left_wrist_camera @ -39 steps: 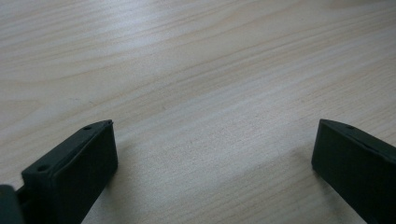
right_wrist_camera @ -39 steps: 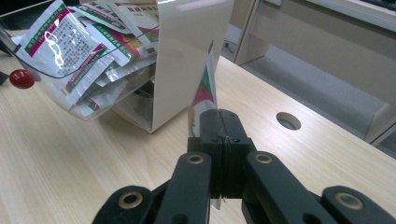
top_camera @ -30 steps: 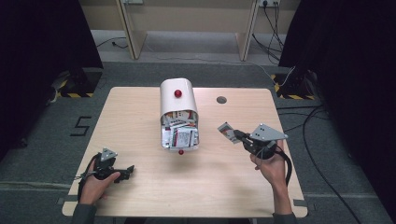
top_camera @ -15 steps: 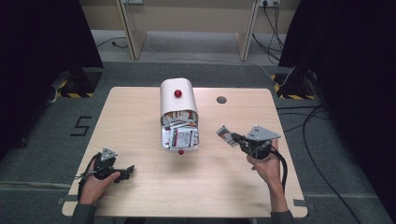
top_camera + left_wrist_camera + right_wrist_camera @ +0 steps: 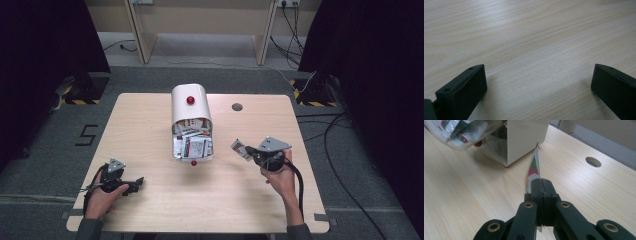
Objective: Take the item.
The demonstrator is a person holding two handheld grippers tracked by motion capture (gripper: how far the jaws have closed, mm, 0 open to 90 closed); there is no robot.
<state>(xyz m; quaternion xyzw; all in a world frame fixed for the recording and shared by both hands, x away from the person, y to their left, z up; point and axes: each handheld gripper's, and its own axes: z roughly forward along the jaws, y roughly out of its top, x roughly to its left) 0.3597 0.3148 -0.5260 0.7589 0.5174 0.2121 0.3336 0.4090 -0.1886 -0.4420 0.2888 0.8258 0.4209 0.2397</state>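
Observation:
A white dispenser box [image 5: 191, 120] with a red knob stands mid-table, its clear front full of small sachets [image 5: 192, 145]. My right gripper [image 5: 251, 152] is to its right, shut on one flat sachet [image 5: 240, 149] that sticks out toward the box. In the right gripper view that sachet [image 5: 533, 171] stands edge-on between the pressed jaws, white with red and green print, and the box [image 5: 524, 140] is beyond it. My left gripper [image 5: 135, 184] rests low at the table's front left, jaws wide apart over bare wood [image 5: 534, 60] with nothing between them.
A round cable hole [image 5: 237, 106] lies in the tabletop behind the right gripper. A red knob [image 5: 193, 163] marks the dispenser's front flap. Cables trail off the table's right edge, and grey carpet surrounds the table.
My right hand has come down and slightly toward the table's front with the sachet still held. The left hand has stayed put.

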